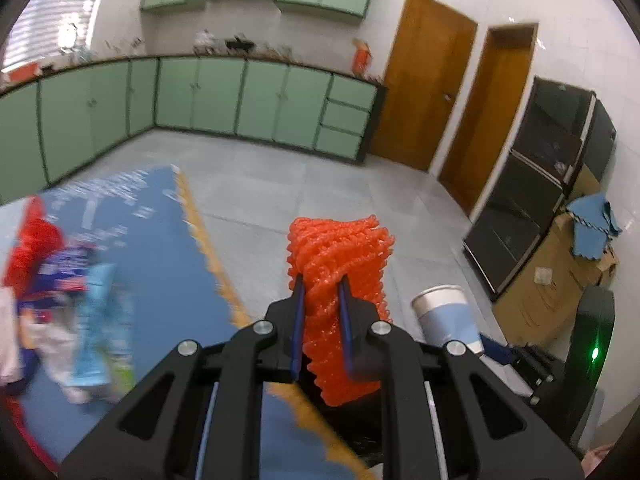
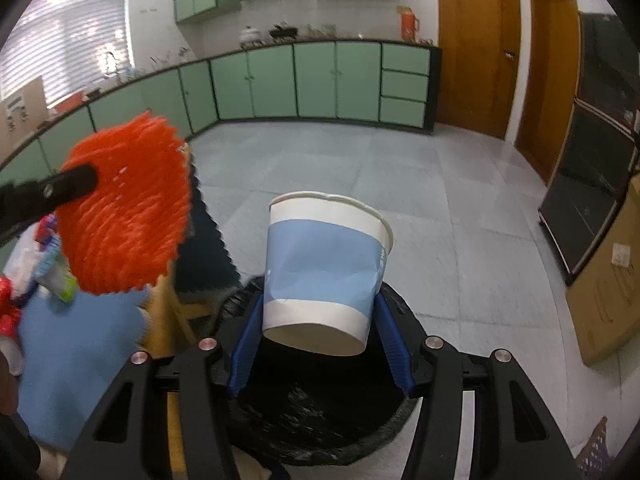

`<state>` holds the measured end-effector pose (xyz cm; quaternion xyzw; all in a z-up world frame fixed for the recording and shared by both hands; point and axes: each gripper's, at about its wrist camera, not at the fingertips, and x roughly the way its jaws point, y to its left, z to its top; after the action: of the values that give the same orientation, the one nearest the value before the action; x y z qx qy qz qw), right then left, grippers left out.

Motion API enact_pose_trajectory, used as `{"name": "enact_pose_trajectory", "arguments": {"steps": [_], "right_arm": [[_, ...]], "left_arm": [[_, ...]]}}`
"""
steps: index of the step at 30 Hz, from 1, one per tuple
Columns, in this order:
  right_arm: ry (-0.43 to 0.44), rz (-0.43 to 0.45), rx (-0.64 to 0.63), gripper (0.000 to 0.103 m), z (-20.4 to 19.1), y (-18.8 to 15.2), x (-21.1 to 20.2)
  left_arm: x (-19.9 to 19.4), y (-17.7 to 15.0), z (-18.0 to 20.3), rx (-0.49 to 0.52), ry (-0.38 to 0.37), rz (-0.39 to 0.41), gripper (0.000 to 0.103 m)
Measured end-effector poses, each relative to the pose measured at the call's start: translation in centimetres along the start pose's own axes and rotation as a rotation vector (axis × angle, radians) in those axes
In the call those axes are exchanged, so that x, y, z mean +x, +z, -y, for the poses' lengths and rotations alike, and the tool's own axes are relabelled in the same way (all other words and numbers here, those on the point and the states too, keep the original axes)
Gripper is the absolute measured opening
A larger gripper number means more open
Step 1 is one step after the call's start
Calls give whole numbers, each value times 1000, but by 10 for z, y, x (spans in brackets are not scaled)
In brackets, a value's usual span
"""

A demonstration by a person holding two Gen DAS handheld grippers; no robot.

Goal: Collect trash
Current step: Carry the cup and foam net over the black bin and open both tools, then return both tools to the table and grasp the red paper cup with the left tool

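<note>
While tilted downward: left tongs (image 1: 322, 292) pinching orange foam net (image 1: 340, 264), right tongs (image 2: 320, 320) pinching paper cup (image 2: 324, 268) above black-lined bin (image 2: 320, 420).

The orange foam net (image 1: 340, 272) looks knobbly and slightly glossy. The paper cup (image 2: 324, 272) is matt, creased on its blue band. The black bin liner (image 2: 320, 412) is crinkled, shiny plastic. The floor (image 2: 400, 184) is smooth grey tile.

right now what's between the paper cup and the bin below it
Nothing: in the right wrist view the white and blue paper cup, clamped between the right gripper's blue fingers, hangs over the black-lined round bin with only open air between.
</note>
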<state>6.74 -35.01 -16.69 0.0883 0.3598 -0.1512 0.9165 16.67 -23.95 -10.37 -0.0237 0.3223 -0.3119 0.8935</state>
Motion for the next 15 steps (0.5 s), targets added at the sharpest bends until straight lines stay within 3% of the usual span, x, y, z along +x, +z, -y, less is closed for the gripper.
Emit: {"name": "enact_pose_trajectory", "arguments": {"steps": [3,6,8,15], "right_arm": [[-13,-33,1,56,12,-8,18],[-29,-64,2,60,19,-10,36],[-47,-80,4,69,23,-13,45],[-63,-68,11,78,25,-12,39]], "left_arm": [[31,-4,10,1,-30,-63,19],[57,-6,13,33,-19,-102,33],[66,-9,12,37,-17,-127,43],[45,-8,1,10,-6,-111,50]]}}
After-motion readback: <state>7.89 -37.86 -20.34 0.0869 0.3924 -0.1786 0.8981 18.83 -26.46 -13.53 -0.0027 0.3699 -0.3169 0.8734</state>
